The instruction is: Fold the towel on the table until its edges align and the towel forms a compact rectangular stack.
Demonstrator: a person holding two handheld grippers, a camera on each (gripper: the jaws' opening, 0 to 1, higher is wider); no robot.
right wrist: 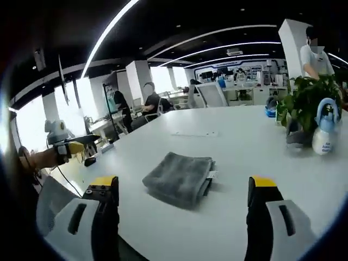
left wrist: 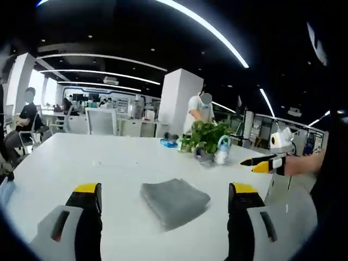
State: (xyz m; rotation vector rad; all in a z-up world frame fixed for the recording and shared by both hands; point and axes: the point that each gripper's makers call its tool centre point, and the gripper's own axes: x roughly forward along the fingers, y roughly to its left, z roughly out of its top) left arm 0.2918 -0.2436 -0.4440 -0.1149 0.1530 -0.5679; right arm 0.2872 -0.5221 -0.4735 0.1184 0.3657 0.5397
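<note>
A grey towel [left wrist: 175, 201] lies folded into a small thick rectangle on the white table [left wrist: 98, 163]. My left gripper [left wrist: 165, 197] hovers just short of it, jaws wide apart with nothing between them. In the right gripper view the same folded towel [right wrist: 179, 177] rests ahead of my right gripper [right wrist: 184, 190], which is open and empty too. The right gripper [left wrist: 266, 163] also shows at the right of the left gripper view, held by a hand. The left gripper [right wrist: 73, 147] appears at the left of the right gripper view.
A potted plant [left wrist: 205, 138] and a white spray bottle [left wrist: 222, 151] stand at the table's far side, plus a small blue object [left wrist: 169, 143]. A paper strip [right wrist: 194, 133] lies beyond the towel. People sit and stand around the office behind.
</note>
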